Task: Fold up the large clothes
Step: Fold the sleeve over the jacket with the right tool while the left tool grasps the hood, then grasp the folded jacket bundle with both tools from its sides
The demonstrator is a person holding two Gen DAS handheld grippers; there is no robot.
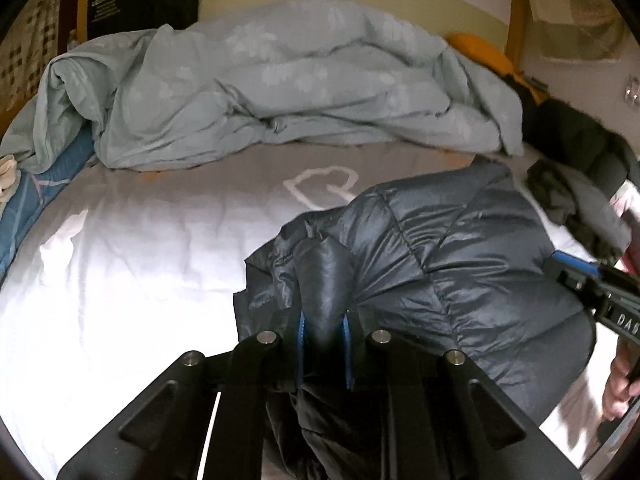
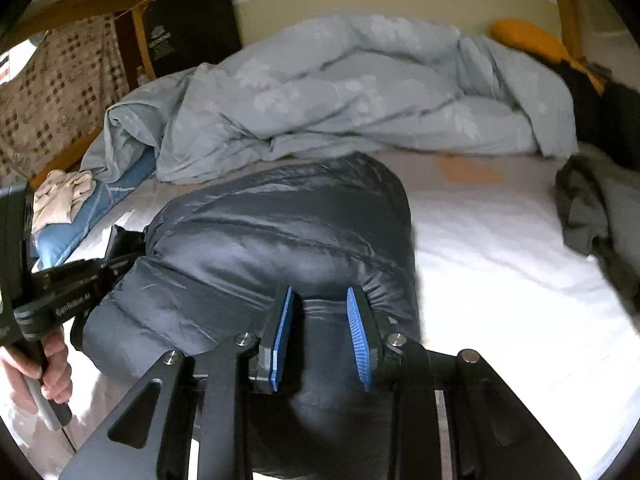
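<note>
The dark quilted puffer jacket (image 1: pixel 460 248) lay bunched, glossy, on the bed (image 1: pixel 140 280) (white sheet); left tongs (image 1: pixel 324 344) and right tongs (image 2: pixel 322 332) each clamped a fold.

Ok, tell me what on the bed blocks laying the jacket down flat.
Nothing visible does. Both grippers, left and right, already clamp the dark puffer jacket; the white sheet beside it is bare. The crumpled duvet lies farther back.

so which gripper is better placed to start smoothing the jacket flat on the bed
Neither is free: the left gripper and right gripper both pinch folds of the dark puffer jacket. Probably the right: bare white sheet lies open beside it.
</note>
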